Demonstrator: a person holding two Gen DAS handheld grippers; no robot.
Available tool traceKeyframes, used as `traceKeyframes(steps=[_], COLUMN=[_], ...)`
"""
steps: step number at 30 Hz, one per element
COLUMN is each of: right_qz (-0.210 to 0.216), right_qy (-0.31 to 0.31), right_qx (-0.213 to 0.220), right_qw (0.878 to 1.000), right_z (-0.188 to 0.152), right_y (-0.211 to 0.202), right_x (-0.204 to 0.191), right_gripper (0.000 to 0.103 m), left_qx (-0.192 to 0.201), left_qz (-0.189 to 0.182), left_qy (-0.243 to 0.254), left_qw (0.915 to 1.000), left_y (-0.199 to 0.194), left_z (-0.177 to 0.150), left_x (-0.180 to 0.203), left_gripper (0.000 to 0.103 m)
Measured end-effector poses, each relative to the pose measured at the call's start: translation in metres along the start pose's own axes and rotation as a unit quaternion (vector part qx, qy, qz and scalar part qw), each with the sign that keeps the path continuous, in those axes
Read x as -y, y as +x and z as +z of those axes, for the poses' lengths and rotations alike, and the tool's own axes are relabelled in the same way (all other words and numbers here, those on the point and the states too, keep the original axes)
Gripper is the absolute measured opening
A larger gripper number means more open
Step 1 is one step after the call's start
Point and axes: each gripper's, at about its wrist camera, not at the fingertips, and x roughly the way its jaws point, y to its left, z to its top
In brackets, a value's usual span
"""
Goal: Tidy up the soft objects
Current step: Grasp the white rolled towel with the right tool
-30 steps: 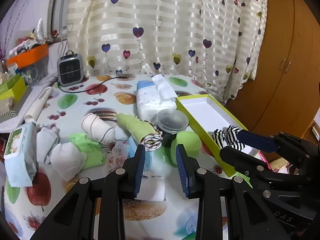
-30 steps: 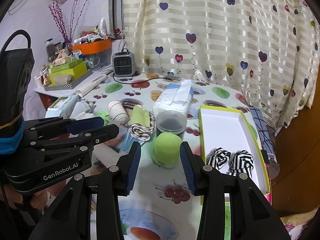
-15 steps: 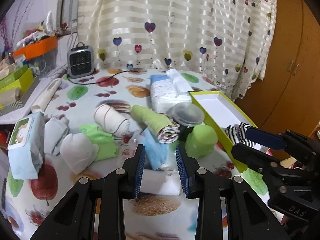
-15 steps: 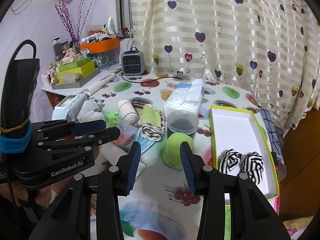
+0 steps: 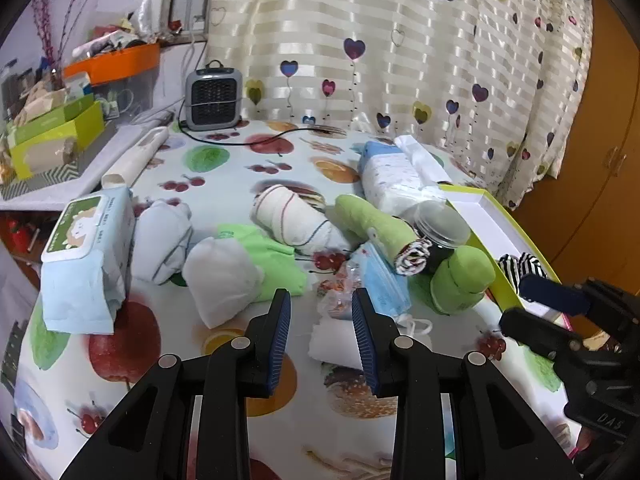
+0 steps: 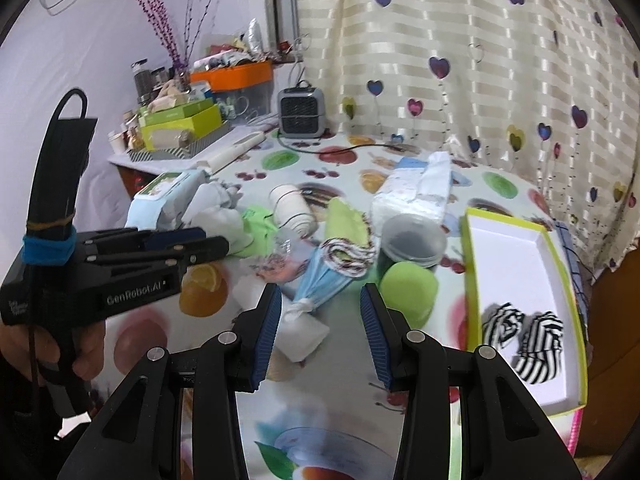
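Soft things lie in a heap mid-table: a white sock bundle (image 5: 224, 280), a green cloth (image 5: 276, 264), a cream roll (image 5: 288, 220), a green roll with a striped end (image 5: 380, 236), a blue face mask (image 5: 380, 284) and a white folded pad (image 5: 334, 344). Two black-and-white striped socks (image 6: 520, 336) lie in the yellow-rimmed white box (image 6: 516, 248). My left gripper (image 5: 322, 332) is open and empty, just short of the mask and pad. My right gripper (image 6: 320, 328) is open and empty above the pad (image 6: 304, 332), left of the box.
A green lidded cup (image 6: 408, 292) and a dark jar (image 6: 412, 244) stand beside the box. A tissue pack (image 5: 400, 176), a wet-wipes pack (image 5: 84, 256), a small grey heater (image 5: 214, 98) with its cord, and cluttered shelves at the left surround the heap.
Both grippers have pulled back and shifted left: the heap now sits farther ahead and the left view shows more of the left side of the table. Both stay open and empty.
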Motion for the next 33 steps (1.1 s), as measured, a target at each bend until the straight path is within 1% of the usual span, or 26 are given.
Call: traceKeyframes(steps=[9,11,13,17,23,28,33], right_qz=[0.014,0.016,0.017,0.019,0.036,0.038,0.046], right_qy=[0.008,0.010,0.010,0.008,-0.017,-0.048,-0.067], right_qx=[-0.029,-0.035,-0.040,-0.050,-0.084,-0.104,-0.131], right_qw=[0.999,0.999,0.999,0.999,0.996,0.993,0.988], right_z=[-0.003,-0.004,-0.004,-0.005,-0.011,-0.013,-0.020], right_y=[0.021,0.025,0.029,0.037,0.063,0.083,0.096], right_x=[-0.003,-0.004,-0.004,-0.004,-0.011,-0.017,-0.020], right_gripper=[0.042,0.042,0.042,0.042,0.042,0.042,0.043], left_qx=[-0.006,-0.010,-0.015,-0.029,-0.027,-0.027,-0.028], left_qz=[-0.002,-0.006,-0.013,-0.019,-0.008,0.001,0.001], left_qy=[-0.012,-0.014,-0.015,-0.017,-0.029,-0.040,-0.045], left_qw=[0.9999,0.9998,0.9997,0.9993,0.9992,0.9988,0.9986], left_y=[0.006,0.008,0.012,0.021,0.022,0.023,0.025], left_z=[-0.003,-0.005,-0.007,-0.011,-0.012,-0.012,-0.011], left_x=[-0.013,-0.014,-0.014,-0.016,-0.029,-0.042,-0.049], left_gripper=[0.030,0.032,0.038,0.038,0.038,0.038,0.038])
